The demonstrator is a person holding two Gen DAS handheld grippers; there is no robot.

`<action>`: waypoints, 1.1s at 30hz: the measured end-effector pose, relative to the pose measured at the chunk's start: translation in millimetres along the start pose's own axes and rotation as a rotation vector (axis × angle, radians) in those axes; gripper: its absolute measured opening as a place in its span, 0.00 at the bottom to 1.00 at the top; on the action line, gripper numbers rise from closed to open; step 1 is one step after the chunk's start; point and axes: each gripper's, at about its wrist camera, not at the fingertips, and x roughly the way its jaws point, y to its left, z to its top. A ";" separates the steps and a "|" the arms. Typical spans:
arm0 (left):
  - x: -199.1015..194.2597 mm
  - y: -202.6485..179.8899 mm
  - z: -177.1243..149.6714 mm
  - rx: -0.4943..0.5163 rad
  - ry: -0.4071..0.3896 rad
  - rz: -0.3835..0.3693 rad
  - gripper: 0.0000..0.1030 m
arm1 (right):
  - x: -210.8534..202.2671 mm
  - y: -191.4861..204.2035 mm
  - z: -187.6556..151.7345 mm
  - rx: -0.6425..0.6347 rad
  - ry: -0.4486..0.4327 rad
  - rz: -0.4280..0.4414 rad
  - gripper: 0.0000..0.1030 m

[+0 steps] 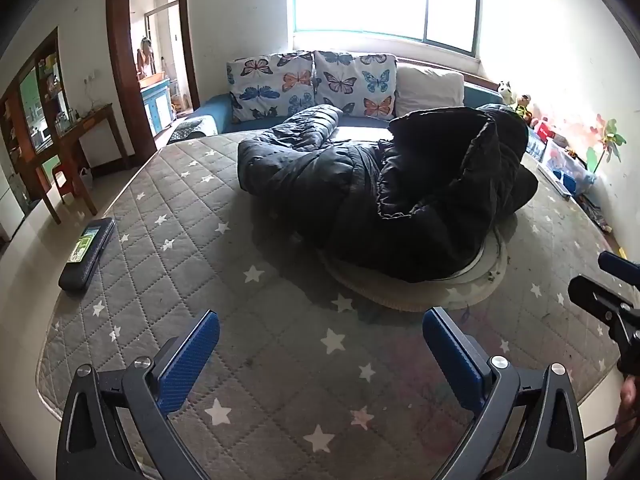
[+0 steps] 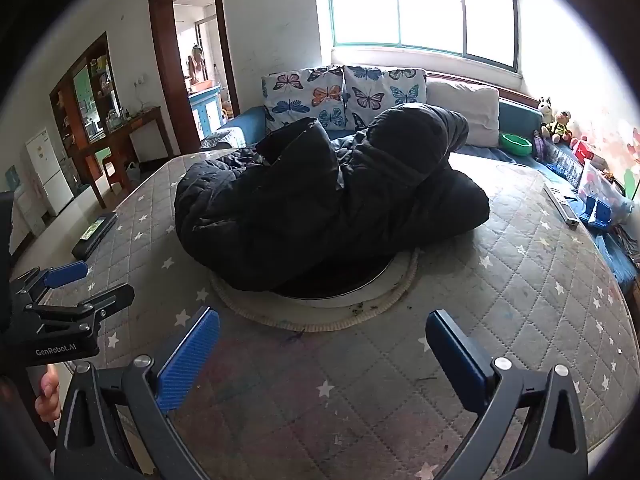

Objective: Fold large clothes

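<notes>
Mattress (image 1: pixel 180 208) under jacket (image 1: pixel 380 184); left tool (image 1: pixel 320 340), right tool (image 2: pixel 322 340) wide apart, empty.

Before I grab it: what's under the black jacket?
The black jacket lies crumpled on a round mat on the starred mattress. The mat's middle is hidden.

a lived-in home, a bedroom or sitting room by the look of it — a wide quilted mattress (image 1: pixel 200 240) printed with stars fills the floor, backed by a blue sofa (image 2: pixel 248 120) with butterfly cushions (image 1: pixel 308 80) and a plain pillow (image 1: pixel 430 86). soft toys (image 2: pixel 554 122) line the wall under a bright window (image 2: pixel 420 8). a wooden cabinet (image 2: pixel 92 92) and a white fridge (image 2: pixel 48 170) stand to the left — an open doorway (image 2: pixel 200 60) leads to another room.
</notes>
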 end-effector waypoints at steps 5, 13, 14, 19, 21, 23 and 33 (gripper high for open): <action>0.5 -0.8 -3.0 -0.020 0.020 -0.041 1.00 | -0.2 0.2 0.3 0.002 0.004 0.001 1.00; 5.0 2.0 0.2 -0.042 0.032 -0.038 1.00 | 1.0 -0.3 -1.9 0.002 0.000 0.008 1.00; 5.0 2.1 0.8 -0.044 0.034 -0.039 1.00 | 2.0 -0.2 -1.5 0.002 0.002 0.008 1.00; 8.0 2.7 0.8 -0.049 0.044 -0.042 1.00 | 2.2 0.1 -0.4 0.003 0.009 0.010 1.00; 8.1 1.8 -0.1 -0.043 0.041 -0.031 1.00 | 1.5 0.6 -0.4 0.003 0.010 0.012 1.00; 7.8 -0.6 -0.1 -0.025 0.035 -0.012 1.00 | 1.9 0.3 -0.7 0.003 0.009 0.011 1.00; 9.2 -5.5 -0.2 -0.003 0.034 -0.019 1.00 | 3.5 0.5 1.1 0.002 0.012 0.018 1.00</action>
